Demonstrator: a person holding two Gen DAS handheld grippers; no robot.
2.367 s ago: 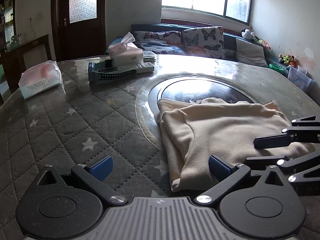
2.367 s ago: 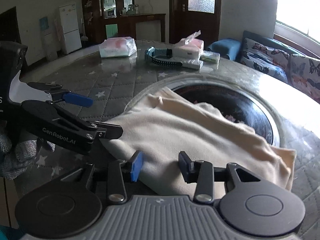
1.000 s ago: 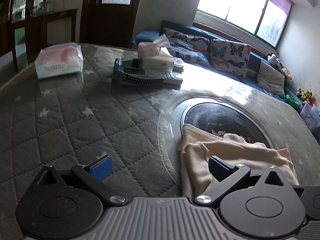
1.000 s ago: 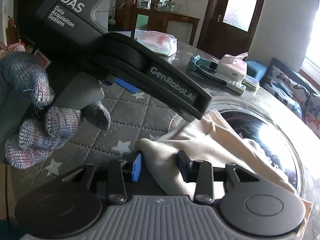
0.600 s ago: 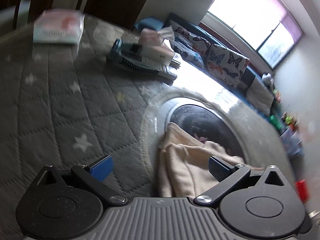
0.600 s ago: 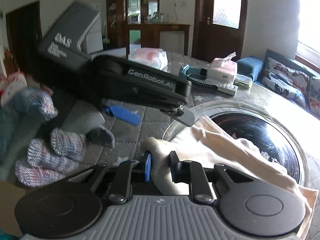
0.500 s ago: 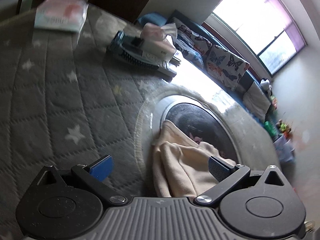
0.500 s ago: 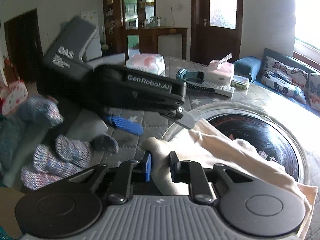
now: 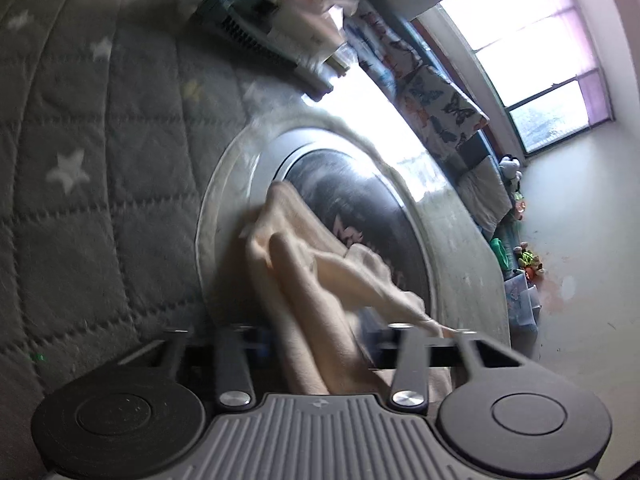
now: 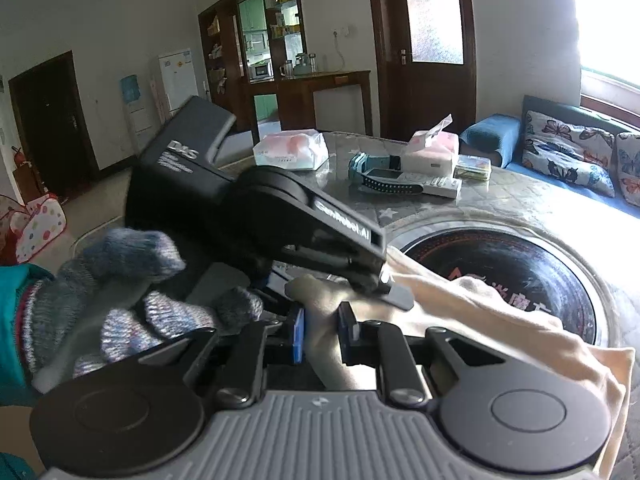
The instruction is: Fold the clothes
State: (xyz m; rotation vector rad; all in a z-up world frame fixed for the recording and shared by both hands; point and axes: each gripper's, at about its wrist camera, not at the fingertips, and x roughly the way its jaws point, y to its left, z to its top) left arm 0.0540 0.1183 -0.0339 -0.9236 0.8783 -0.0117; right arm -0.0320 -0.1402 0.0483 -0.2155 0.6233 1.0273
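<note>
Right wrist view: my right gripper (image 10: 320, 334) is pinched tight on a bunched fold of the cream garment (image 10: 472, 312), which trails across the dark round inset (image 10: 520, 256) in the middle of the table (image 10: 520, 196). My left gripper (image 9: 316, 340) has the same cloth between its fingers, narrowed but blurred; whether it grips, I cannot tell.
</note>
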